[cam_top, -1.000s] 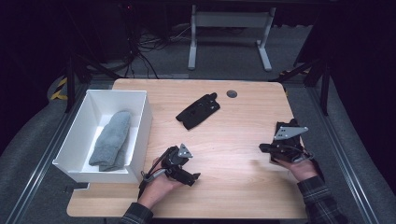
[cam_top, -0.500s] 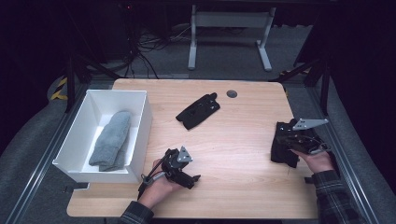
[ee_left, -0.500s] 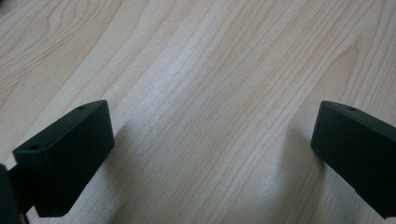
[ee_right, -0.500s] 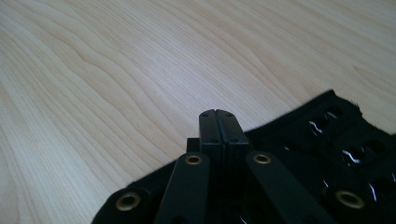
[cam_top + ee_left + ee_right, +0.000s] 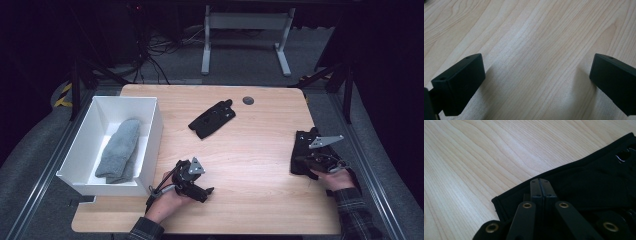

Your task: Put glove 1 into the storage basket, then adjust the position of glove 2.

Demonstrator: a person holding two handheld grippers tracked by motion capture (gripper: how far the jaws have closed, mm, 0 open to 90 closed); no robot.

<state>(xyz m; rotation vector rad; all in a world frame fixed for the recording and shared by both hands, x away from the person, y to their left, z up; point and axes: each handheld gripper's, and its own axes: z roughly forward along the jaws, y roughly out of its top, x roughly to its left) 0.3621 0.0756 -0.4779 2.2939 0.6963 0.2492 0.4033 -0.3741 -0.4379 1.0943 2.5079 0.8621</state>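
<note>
Item 1, right gripper [image 5: 541, 185]: jaws pressed flat together with nothing visibly pinched between them, resting over the near edge of a black fabric piece [image 5: 301, 152]. That piece lies far to the right of the white bin [image 5: 150, 130], close to the table's right edge, under the right hand [image 5: 334, 177].

Item 2, left gripper [image 5: 197, 187]: jaws spread wide, empty, bare wood between them in the left gripper view; parked just right of the bin's near corner.

Item 3, second black fabric piece [image 5: 212, 119]: flat on the table [image 5: 260, 200], a little right of the bin's far end, apart from both grippers.

Item 4, grey sock [image 5: 120, 149]: inside the bin, lengthwise.

Item 5, small dark disc [image 5: 248, 100]: set in the tabletop, right of the bin, near the far edge.

Step in hand, as judged: approach to the right-hand black piece, grip not yet made. The next move calls for parting the jaws, catching the fabric's hem between them, closing, then lifting toward the bin.
</note>
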